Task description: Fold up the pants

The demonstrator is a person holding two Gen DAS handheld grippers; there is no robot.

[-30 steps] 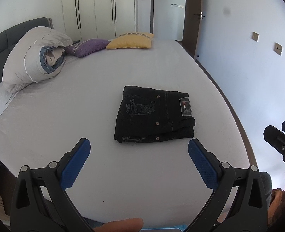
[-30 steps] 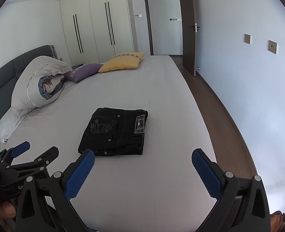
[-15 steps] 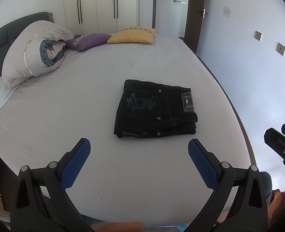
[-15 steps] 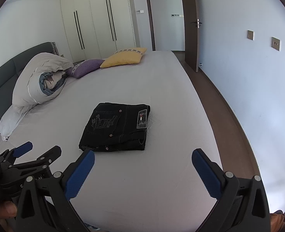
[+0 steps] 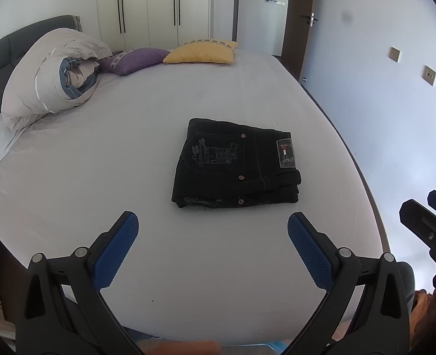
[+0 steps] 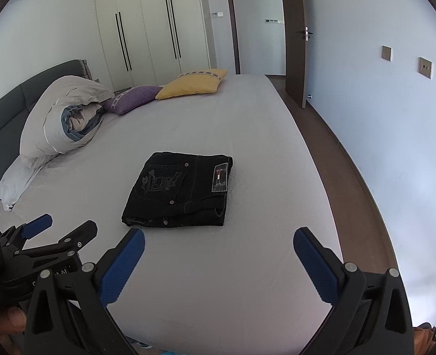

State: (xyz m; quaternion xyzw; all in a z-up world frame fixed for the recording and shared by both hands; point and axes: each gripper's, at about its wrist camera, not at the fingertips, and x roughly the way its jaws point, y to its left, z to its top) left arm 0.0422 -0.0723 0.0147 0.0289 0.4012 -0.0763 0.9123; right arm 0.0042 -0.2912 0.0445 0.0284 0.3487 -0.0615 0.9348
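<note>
While the black pants (image 5: pixel 235 165) are lying folded in a compact stack mid-bed (image 5: pixel 99 177), I am holding my left gripper (image 5: pixel 212 222) and right gripper (image 6: pixel 218 236) above the near edge, both with jaws spread wide, gripping nothing, well apart from the fabric.

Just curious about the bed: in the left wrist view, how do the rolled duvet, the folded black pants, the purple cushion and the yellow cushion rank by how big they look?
1. Rolled duvet
2. Folded black pants, nearer the camera, so unsure
3. Purple cushion and yellow cushion: alike, not ranked
</note>
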